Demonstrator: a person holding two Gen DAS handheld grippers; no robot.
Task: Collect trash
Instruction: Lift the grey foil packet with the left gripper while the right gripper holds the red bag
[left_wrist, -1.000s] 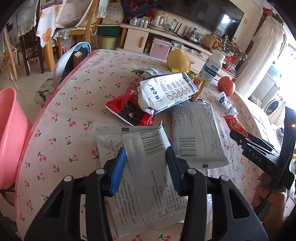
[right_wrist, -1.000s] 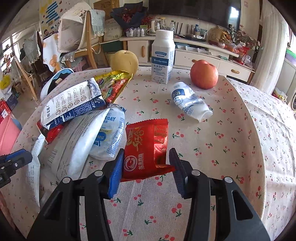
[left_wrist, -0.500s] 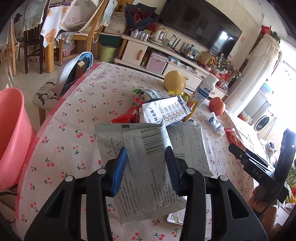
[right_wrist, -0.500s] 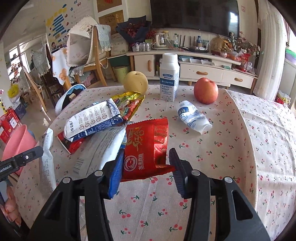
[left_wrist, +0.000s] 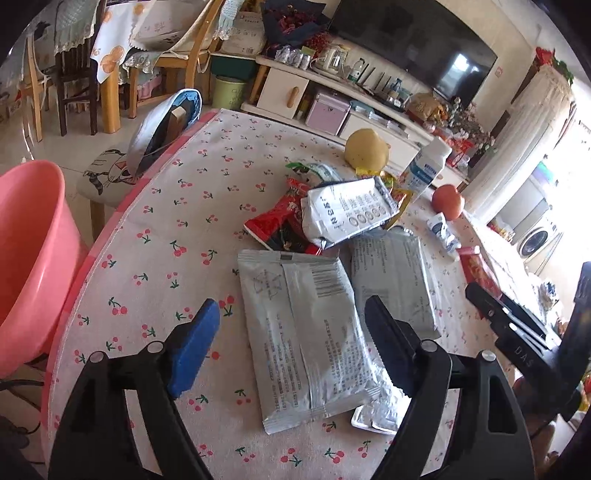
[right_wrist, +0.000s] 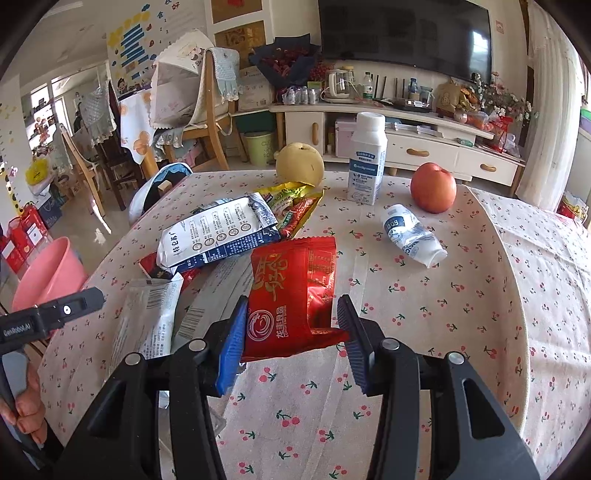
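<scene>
My left gripper (left_wrist: 291, 325) is open above the table, and a silver wrapper (left_wrist: 306, 332) lies flat on the cloth between its fingers. My right gripper (right_wrist: 291, 325) is shut on a red snack packet (right_wrist: 295, 291) and holds it above the table. A second silver wrapper (left_wrist: 391, 280), a white-and-blue bag (right_wrist: 218, 232), a red-black wrapper (left_wrist: 280, 225) and a yellow candy bag (right_wrist: 295, 203) lie piled mid-table. A crushed white bottle (right_wrist: 410, 236) lies to the right.
A pink bin (left_wrist: 29, 258) stands off the table's left edge. A pear (right_wrist: 299, 164), an upright milk bottle (right_wrist: 365, 158) and an apple (right_wrist: 432, 186) stand at the far side. A stool with a bag (left_wrist: 162, 125) is beyond the edge.
My left gripper has opened and let go of the silver wrapper, which now lies on the table. My right gripper has lifted the red packet higher.
</scene>
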